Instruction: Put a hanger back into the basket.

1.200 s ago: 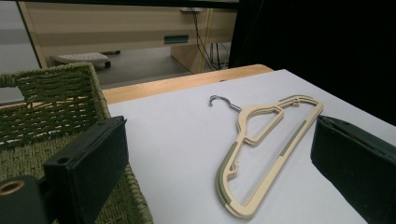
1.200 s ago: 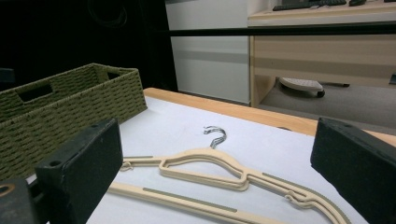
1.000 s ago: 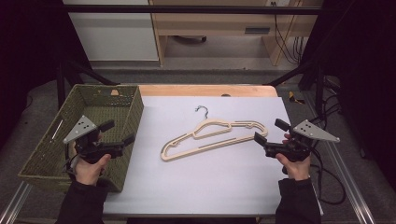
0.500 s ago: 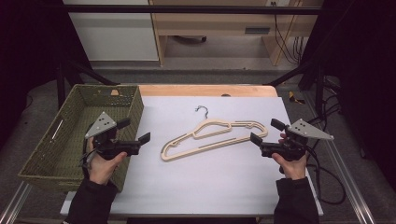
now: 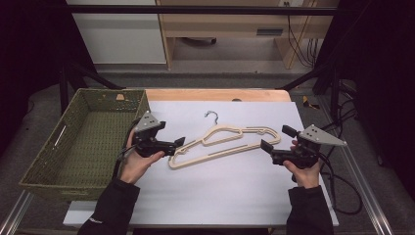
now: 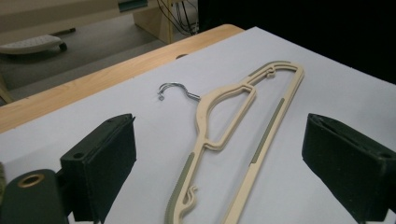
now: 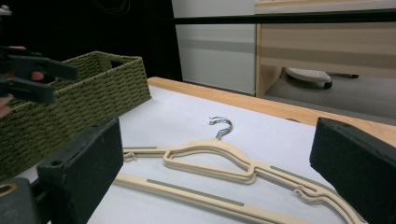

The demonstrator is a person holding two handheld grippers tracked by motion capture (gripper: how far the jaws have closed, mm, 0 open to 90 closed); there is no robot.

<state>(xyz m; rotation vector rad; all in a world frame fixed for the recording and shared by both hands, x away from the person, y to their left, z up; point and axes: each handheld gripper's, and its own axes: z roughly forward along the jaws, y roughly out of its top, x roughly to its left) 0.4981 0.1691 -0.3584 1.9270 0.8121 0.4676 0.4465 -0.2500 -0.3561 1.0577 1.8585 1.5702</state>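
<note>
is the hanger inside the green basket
No, the hanger lies flat on the white table, beside the basket.

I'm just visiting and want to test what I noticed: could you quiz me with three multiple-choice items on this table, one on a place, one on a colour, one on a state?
1. The woven basket stands:
A left end of table
B right end
C on the hanger

2. The hanger body is:
A blue
B cream
C red

3. The left gripper jaws are:
A shut on the hanger
B shut on nothing
C open

Answers:
1 A, the high view shows it at the left.
2 B, cream with a metal hook.
3 C, the jaws stand wide apart.
</note>
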